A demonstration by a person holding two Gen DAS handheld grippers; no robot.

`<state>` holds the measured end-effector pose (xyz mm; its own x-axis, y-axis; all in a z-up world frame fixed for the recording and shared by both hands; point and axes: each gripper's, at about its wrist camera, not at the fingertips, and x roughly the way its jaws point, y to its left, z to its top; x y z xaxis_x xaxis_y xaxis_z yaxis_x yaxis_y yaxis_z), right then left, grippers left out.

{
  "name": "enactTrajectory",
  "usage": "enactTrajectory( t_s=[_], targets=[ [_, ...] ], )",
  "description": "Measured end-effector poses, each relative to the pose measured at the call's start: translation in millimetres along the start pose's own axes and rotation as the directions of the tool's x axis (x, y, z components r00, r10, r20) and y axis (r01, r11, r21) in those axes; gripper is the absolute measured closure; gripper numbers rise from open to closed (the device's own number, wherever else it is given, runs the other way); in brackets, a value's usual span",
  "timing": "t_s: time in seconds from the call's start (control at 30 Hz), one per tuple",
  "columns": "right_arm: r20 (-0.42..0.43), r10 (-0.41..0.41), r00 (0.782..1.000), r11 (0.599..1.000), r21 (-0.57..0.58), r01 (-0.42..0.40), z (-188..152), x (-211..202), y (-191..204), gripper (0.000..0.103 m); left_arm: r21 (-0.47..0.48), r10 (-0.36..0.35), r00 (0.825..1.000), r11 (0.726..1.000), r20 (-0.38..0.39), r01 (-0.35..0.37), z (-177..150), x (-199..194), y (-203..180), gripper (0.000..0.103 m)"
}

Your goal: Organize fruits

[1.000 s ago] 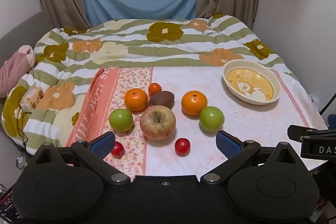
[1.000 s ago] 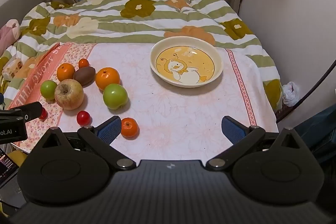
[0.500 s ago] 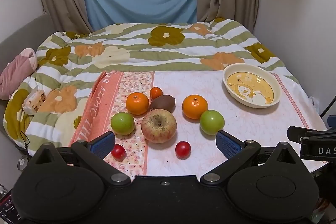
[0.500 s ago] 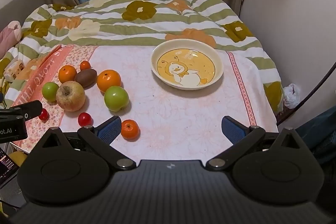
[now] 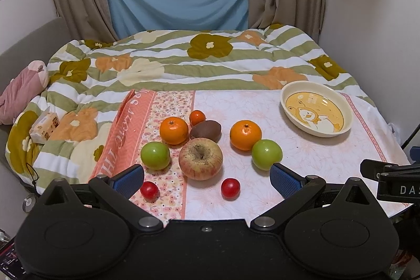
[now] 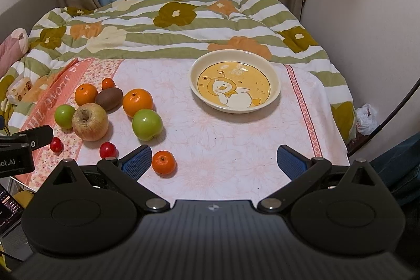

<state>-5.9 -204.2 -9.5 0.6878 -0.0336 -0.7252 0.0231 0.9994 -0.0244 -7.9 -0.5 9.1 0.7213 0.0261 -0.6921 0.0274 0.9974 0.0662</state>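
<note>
Right wrist view: right gripper (image 6: 214,158) is held open, empty, near a tangerine (image 6: 163,162). Left gripper (image 5: 207,175) is likewise spread, before the apple (image 5: 200,158).

Free room and obstacles, located relative to the bowl (image 6: 235,81). The bare surface (image 6: 223,143) in front of the bowl, toward the cameras, offers an open lane; only a small mandarin (image 6: 163,162) sits at its near left. To the left of the bowl the fruits crowd together: a green apple (image 6: 146,124) touches an orange (image 6: 137,102), and a kiwi (image 6: 109,98) and a large apple (image 6: 90,121) lie close beside them, leaving narrow gaps. Two cherry tomatoes (image 6: 108,149) lie apart nearer the front edge. To the right of the bowl a narrow strip of surface stays clear up to the wall (image 6: 367,17). Behind the bowl lies the quilt (image 6: 170,25).
</note>
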Motion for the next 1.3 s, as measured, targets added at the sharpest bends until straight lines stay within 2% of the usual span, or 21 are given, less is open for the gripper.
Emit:
enactTrajectory(
  t_s=[1.1, 1.3],
  targets=[
    [0.002, 0.002, 1.000, 1.000, -0.003, -0.002, 0.9, -0.2, 0.2, 0.000, 0.008, 0.009, 1.000, 1.000, 0.012, -0.009, 1.0, -0.3, -1.1, 0.000],
    [0.002, 0.003, 1.000, 1.000, -0.003, -0.003, 0.7, -0.1, 0.1, 0.000, -0.002, -0.007, 1.000, 1.000, 0.009, 0.007, 1.3, 0.0, -1.1, 0.000]
  ],
)
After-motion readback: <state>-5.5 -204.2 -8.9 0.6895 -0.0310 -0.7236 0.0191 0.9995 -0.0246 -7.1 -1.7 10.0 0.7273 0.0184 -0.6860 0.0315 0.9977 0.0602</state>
